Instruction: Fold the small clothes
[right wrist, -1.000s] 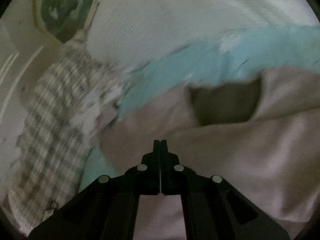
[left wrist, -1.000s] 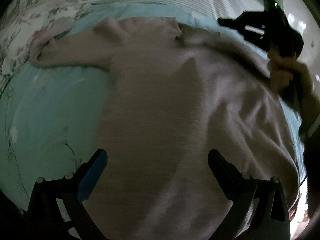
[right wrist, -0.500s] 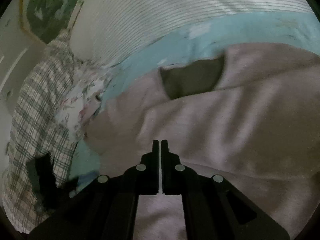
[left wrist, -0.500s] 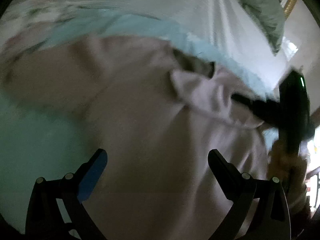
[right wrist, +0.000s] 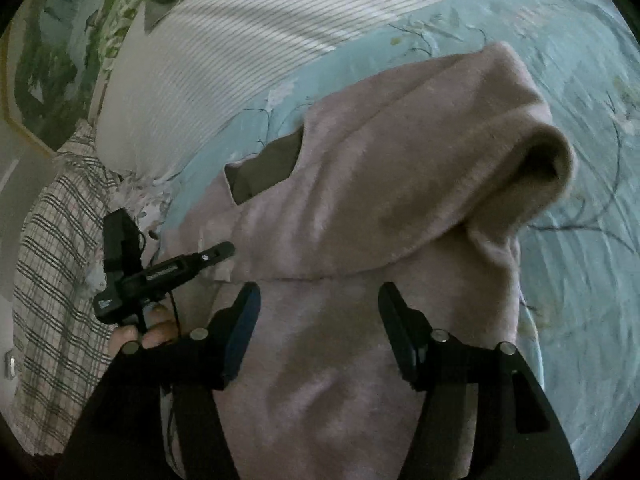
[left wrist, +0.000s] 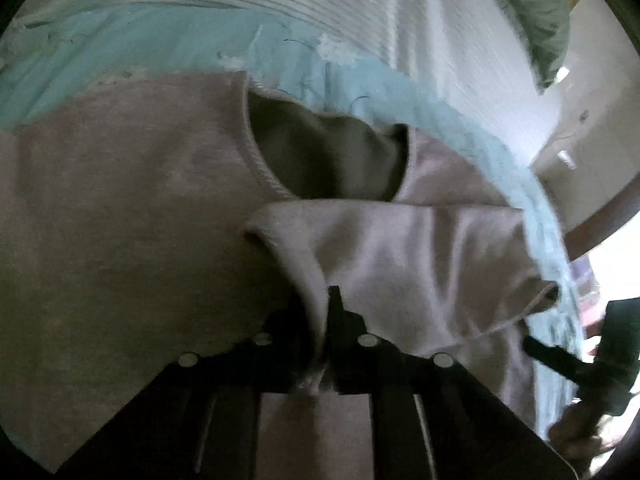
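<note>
Sweater (left wrist: 120,240) cloth, a folded sleeve edge, is pinched between the closing jaws of my left gripper (left wrist: 322,320), just below the garment's dark neck opening (left wrist: 328,152). My right gripper (right wrist: 318,316) is opening, its jaws apart over the sweater's body with nothing gripped. Pink knit lies spread on the pale blue bedsheet (right wrist: 580,60), below the striped pillow (right wrist: 240,40).

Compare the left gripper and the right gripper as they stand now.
The left gripper is closing, pinching a fold of the pink sweater; the right gripper is opening, nothing pinched between its fingers. Both are black, hand-held and over the sweater.
</note>
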The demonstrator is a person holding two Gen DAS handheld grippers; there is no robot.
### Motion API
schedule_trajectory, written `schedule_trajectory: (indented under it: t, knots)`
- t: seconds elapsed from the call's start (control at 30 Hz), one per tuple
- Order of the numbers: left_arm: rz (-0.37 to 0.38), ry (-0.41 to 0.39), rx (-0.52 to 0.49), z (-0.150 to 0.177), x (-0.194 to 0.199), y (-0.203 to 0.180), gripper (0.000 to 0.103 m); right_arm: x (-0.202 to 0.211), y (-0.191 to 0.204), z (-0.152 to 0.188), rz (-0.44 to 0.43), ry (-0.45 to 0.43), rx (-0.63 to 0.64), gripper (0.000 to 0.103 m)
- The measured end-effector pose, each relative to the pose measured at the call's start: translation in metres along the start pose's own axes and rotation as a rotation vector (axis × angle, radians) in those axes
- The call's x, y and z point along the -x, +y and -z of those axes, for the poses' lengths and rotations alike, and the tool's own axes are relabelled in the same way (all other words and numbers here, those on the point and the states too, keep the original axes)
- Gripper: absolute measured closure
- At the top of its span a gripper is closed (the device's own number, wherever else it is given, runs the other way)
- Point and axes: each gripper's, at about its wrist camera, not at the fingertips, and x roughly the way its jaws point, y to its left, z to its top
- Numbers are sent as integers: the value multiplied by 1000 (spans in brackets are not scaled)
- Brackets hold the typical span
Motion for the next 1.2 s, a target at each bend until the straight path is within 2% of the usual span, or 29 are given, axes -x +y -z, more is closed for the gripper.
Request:
schedule_trajectory:
  t: [0.03, 0.17, 0.23, 0.3, 0.37, 0.47, 0.67, 0.77, 0.83, 0.87, 0.9, 0.93, 1.03, 1.1, 1.2]
  knots:
    - [-15, -25, -12, 2, 7, -1, 98, 2, -2, 1, -3, 1, -3, 40]
    - [-48, -154, -47, 13, 59, 2, 99, 18, -5, 2, 11, -28, -5, 40]
    - [-113, -224, -47, 18, 87, 16, 99, 31, -5, -2, 28, -65, 3, 40]
    - [-180, -252, -25, 20, 102, 37, 99, 42, -7, -9, 53, -102, 10, 40]
    - [-217, -250, 14, 22, 111, 62, 99, 46, -11, -17, 89, -121, 10, 40]
    - [-214, -226, 86, 27, 113, 94, 99, 42, -21, -32, 127, -126, -9, 40]
    - [-217, -203, 94, 36, 103, 97, 99, 4, -41, -67, 213, -84, -4, 40]
    - [-226, -193, 86, 40, 99, 95, 98, -21, -57, -79, 275, -28, -15, 40]
    - [-225, -189, 90, 42, 100, 97, 98, -30, -62, -83, 281, -22, -7, 41]
    - [-222, -188, 96, 42, 101, 100, 98, -32, -58, -84, 297, -16, 22, 48]
    - [-218, -187, 101, 41, 102, 100, 98, -35, -52, -85, 310, 3, 65, 92]
    - [-215, -186, 104, 39, 102, 100, 98, -35, -50, -85, 306, 5, 73, 96]
    - [-210, -200, 82, 34, 104, 89, 98, -22, -47, -85, 345, -52, 96, 96]
    - [-203, -202, 64, 31, 101, 81, 98, -24, -55, -83, 357, -31, 68, 96]
    - [-224, -183, 64, 29, 92, 82, 98, -19, -52, -76, 423, -38, 62, 89]
